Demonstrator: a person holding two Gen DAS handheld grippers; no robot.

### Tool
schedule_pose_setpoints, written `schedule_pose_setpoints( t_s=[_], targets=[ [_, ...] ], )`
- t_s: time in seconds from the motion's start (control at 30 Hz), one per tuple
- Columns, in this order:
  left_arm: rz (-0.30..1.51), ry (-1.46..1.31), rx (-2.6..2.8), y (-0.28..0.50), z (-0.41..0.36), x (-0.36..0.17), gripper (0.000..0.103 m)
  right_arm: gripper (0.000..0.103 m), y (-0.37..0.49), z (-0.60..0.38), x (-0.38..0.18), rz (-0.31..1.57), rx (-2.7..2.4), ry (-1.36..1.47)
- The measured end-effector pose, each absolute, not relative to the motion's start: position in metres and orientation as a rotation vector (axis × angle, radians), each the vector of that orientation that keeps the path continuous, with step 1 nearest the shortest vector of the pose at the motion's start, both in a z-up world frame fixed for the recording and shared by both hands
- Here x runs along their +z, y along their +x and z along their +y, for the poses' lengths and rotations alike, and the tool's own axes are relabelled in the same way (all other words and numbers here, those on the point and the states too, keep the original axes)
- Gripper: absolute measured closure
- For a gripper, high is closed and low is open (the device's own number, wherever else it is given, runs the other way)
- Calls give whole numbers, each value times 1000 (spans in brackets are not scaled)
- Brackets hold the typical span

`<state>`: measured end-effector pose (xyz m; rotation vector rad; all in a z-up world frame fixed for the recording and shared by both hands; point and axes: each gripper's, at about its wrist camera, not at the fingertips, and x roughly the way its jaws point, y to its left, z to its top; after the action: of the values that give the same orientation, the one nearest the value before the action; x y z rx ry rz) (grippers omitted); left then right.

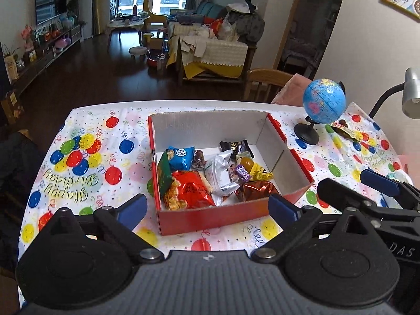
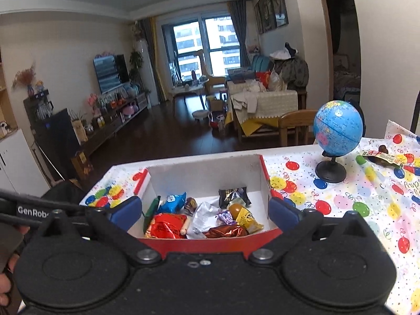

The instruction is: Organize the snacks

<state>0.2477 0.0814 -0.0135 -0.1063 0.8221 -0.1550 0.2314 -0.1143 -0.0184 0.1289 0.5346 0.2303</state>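
A red cardboard box [image 1: 210, 216] with a white inside sits on the balloon tablecloth and holds several snack packets, among them a red bag [image 1: 193, 190], a blue bag [image 1: 181, 157] and a brown foil packet [image 1: 256, 189]. My left gripper [image 1: 207, 207] is open and empty, just in front of the box's near wall. My right gripper [image 2: 204, 211] is open and empty above the near edge of the box [image 2: 199, 241]; it also shows at the right of the left wrist view [image 1: 349, 191]. One snack packet [image 2: 380, 156] lies on the cloth beyond the globe.
A small blue globe [image 1: 324, 101] on a black stand is right of the box, also in the right wrist view [image 2: 338, 131]. A grey lamp head [image 1: 412, 93] hangs at the far right. A wooden chair [image 1: 265, 81] stands behind the table. The table's far edge [image 1: 183, 103] is just behind the box.
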Motion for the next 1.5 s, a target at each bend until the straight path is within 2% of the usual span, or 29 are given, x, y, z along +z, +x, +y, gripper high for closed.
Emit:
schedule_pose_setpoints(
  t_s=[0.7,1.5],
  targets=[
    [778,-81,-102,192,78,8,2,0,189,-117,-4,530,214,142],
    [749,-77,-96,186,73,15,2,0,179,-121,-1,529,218,157]
  ],
)
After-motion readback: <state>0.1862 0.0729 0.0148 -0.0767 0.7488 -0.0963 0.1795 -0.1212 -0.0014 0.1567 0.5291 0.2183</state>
